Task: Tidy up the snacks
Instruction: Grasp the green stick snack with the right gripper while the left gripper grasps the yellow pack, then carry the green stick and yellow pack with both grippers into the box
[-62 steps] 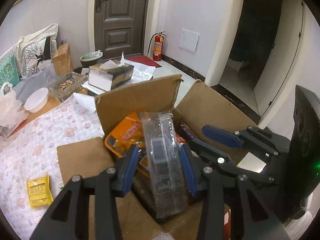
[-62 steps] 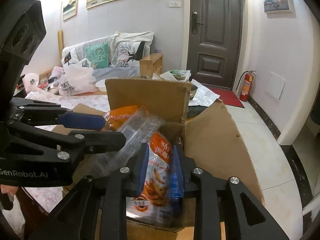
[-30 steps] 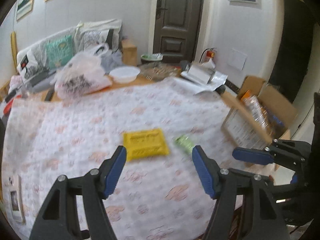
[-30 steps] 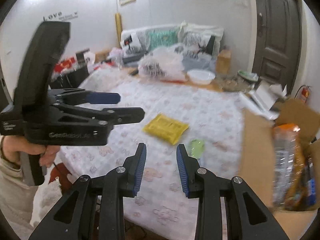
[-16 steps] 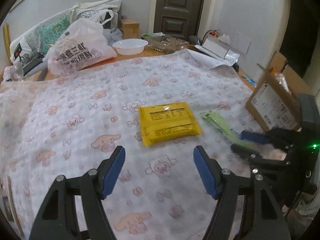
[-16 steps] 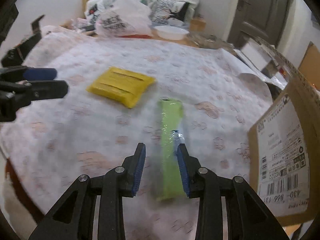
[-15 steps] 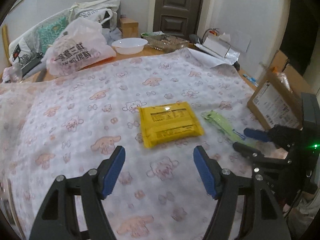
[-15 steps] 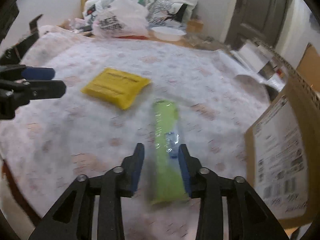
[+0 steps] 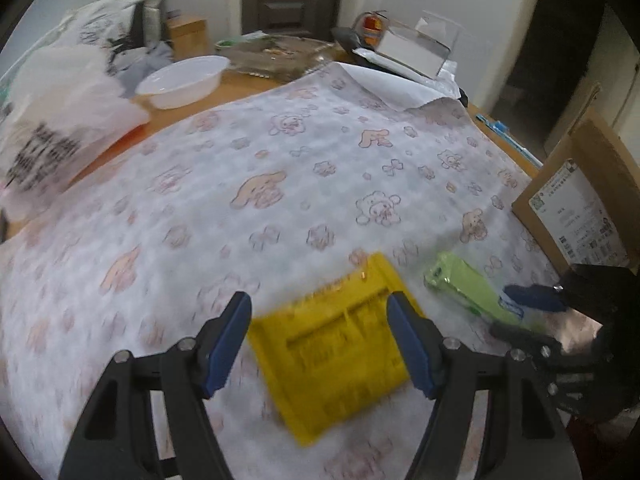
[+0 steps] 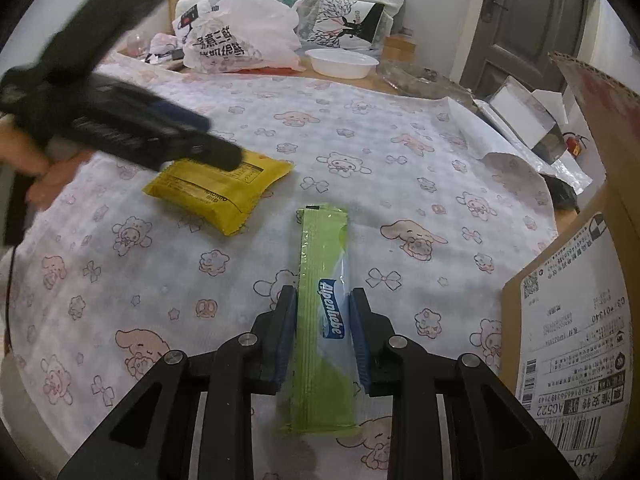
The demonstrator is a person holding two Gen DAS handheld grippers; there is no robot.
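We are at the pick-up step for the last two loose snacks on the surface (image 10: 400, 168), which is covered by a thin, slightly wrinkled cloth printed with pink cartoon animals. Our right gripper (image 10: 323, 334) is closing on the green Alpenliebe candy stick (image 10: 323, 280): the blue pads sit against both long edges of its lower half, and the stick still lies flat on the cloth. It is a long, narrow, glossy foil sleeve with a clear window and a crimped top end, so we judge it will be slippery and will flex if pinched only lightly.

Just left of that stick lies the yellow snack packet (image 10: 218, 190), a flat, pillow-shaped wrapper with sawtooth sealed ends and black print. Our left gripper (image 9: 320, 338) is over it with its jaws spread, one finger on either side of the packet, not yet pressing it.

The cardboard box (image 10: 568, 312), matte brown with a shipping label, stands right of the stick at the edge of the surface. Next, we judge, both grippers need to close firmly, lift, and carry the snacks right into that box.
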